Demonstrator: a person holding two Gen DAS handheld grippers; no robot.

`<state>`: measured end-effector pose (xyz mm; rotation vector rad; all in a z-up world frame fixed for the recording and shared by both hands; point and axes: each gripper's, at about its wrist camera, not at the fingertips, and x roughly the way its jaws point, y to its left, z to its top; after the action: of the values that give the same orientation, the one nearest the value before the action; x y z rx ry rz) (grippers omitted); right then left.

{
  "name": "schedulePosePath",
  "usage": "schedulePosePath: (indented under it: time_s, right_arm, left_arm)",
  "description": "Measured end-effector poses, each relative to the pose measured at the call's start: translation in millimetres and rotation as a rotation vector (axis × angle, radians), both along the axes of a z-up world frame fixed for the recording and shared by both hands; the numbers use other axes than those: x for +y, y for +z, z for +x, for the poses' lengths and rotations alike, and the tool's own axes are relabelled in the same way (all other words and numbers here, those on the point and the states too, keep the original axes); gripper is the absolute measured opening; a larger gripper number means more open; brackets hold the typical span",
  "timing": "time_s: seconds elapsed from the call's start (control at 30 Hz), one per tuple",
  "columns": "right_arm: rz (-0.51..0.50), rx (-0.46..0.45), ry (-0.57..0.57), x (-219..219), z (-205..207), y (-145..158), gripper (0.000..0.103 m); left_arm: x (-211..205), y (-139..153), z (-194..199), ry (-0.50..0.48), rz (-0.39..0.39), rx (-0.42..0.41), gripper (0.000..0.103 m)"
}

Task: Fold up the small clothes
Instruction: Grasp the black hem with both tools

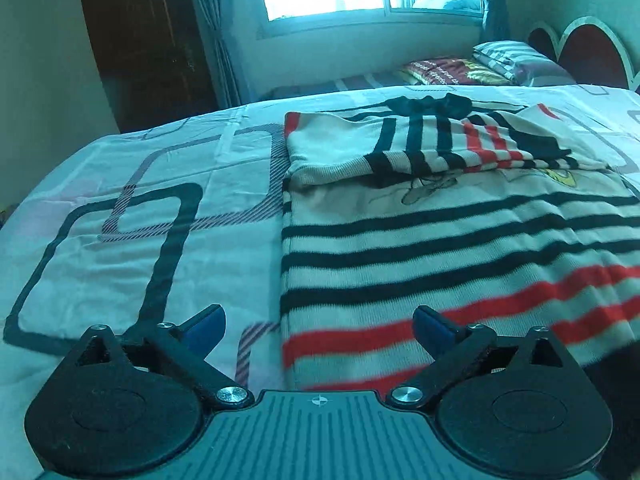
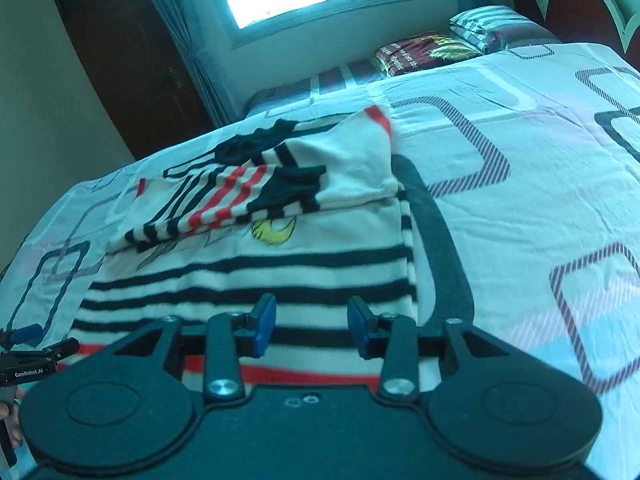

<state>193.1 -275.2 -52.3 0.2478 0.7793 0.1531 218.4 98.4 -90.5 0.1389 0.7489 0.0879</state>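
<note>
Folding seems partly done: we see the striped top (image 1: 460, 248) on the bedspread (image 1: 132, 208), sleeves tucked across; the hem fold remains, our left gripper (image 1: 318, 326) spread wide, right gripper (image 2: 312, 326) half-parted, both empty

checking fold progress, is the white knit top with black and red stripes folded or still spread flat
Partly folded. The white knit top with black and red stripes has both sleeves turned in across its chest, but the striped body lies spread full length on the patterned bedsheet.
</note>
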Motion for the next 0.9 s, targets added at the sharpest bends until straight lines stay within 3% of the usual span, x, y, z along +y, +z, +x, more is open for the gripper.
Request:
schedulePosePath:
  time_s: [0.13, 0.2, 0.33, 0.4, 0.53, 0.57, 0.63, 0.7, 0.83, 0.9]
  right_arm:
    - [0.01, 0.013, 0.002, -2, -17, 0, 0.043]
    - [0.016, 0.018, 0.001, -5, -26, 0, 0.044]
    - [0.04, 0.034, 0.0, -16, -45, 0, 0.059]
    - [0.066, 0.046, 0.001, -26, -57, -3, 0.059]
    - [0.168, 0.093, -0.016, -46, -79, -15, 0.059]
    - [0.207, 0.112, -0.027, -51, -84, -20, 0.059]
    - [0.266, 0.137, -0.065, -60, -94, -32, 0.059]
    - [0.344, 0.163, -0.094, -68, -100, -44, 0.057]
    - [0.488, 0.182, -0.12, -74, -104, -62, 0.056]
    - [0.527, 0.187, -0.101, -72, -102, -65, 0.055]
  left_arm:
    - [-1, 2, -19, -0.01, -0.016, 0.01, 0.099]
    - [0, 4, -30, -0.03, -0.066, 0.024, 0.099]
    - [15, 1, -53, -0.057, -0.284, 0.064, 0.098]
    - [27, -5, -66, -0.051, -0.397, 0.083, 0.079]
    - [52, -24, -90, 0.004, -0.633, 0.127, 0.068]
    - [57, -28, -97, 0.012, -0.677, 0.13, 0.058]
    - [66, -36, -106, 0.03, -0.755, 0.138, 0.048]
    - [73, -43, -112, 0.033, -0.847, 0.149, 0.048]
    - [80, -55, -110, 0.044, -0.937, 0.155, 0.048]
    - [87, -64, -105, 0.061, -1.025, 0.142, 0.048]
